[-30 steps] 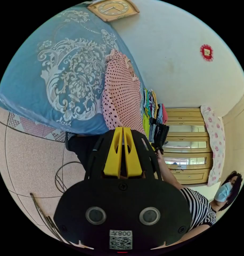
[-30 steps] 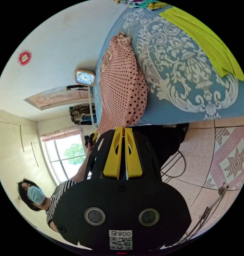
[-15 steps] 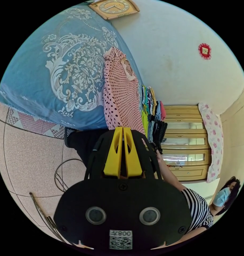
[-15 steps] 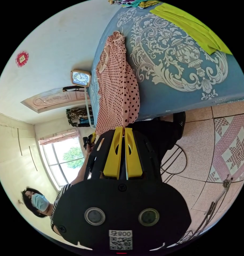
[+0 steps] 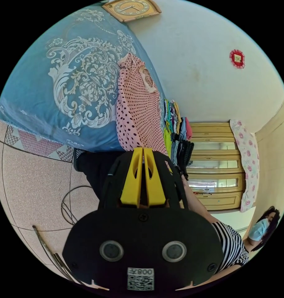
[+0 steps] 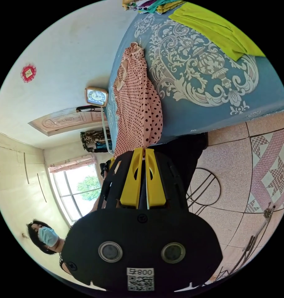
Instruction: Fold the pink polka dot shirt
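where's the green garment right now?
In the right gripper view the green garment lies flat on the blue bedspread, across the white pattern from the pink shirt and beside the stacked clothes.

The shirt [image 5: 139, 108] lies on the bed cover [image 5: 55, 102], with its collar at the far end and its hem at the near edge of the bed. The left gripper [image 5: 143, 149] and the right gripper [image 6: 145, 150] each touch that near hem. A stack of folded clothes [image 5: 177, 130] sits on the bed to the right of the shirt. A clock [image 6: 96, 96] stands to its left.
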Demonstrator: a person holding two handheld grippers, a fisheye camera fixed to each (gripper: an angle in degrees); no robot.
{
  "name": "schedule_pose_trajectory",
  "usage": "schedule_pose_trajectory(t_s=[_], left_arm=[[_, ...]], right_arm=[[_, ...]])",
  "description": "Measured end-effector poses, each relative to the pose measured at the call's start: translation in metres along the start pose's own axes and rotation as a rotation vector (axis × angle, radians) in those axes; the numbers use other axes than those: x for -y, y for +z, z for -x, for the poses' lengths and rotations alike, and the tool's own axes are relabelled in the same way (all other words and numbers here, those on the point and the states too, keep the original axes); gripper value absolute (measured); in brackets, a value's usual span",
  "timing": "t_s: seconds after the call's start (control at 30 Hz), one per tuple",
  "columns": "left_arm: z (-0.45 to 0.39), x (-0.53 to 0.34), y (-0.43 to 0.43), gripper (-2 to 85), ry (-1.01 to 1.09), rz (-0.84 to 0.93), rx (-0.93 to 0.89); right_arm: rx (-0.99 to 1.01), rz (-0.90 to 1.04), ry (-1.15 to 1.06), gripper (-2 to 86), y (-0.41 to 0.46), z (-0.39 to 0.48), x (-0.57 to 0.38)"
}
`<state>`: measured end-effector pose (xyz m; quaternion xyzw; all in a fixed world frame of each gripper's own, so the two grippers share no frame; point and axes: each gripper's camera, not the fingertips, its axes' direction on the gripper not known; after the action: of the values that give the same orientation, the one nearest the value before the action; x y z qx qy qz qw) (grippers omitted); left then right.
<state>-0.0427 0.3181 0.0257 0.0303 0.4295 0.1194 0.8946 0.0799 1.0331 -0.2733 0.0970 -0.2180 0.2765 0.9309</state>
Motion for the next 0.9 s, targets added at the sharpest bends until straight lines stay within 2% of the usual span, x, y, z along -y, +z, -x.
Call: schedule_pose_trajectory(t_s=[0.23, 0.43, 0.67, 0.9], left_arm=[[0.034, 0.026, 0.001, 3.7, -0.087, -0.022, 0.021], [0.027, 0.064, -0.014, 5.6, -0.039, -0.122, 0.027], [-0.004, 0.170, 0.015, 7.2, 0.098, -0.081, 0.092], [-0.032, 0.335, 0.073, 8.0, 0.194, -0.089, 0.153]], right_arm=[[0.056, -0.056, 0.124, 0.1, -0.015, -0.050, 0.030], [0.053, -0.119, 0.129, 0.1, -0.032, -0.055, 0.076], [-0.015, -0.122, -0.058, 1.1, -0.021, 0.014, 0.209], [-0.137, -0.129, -0.289, 3.9, -0.001, 0.102, 0.361]])
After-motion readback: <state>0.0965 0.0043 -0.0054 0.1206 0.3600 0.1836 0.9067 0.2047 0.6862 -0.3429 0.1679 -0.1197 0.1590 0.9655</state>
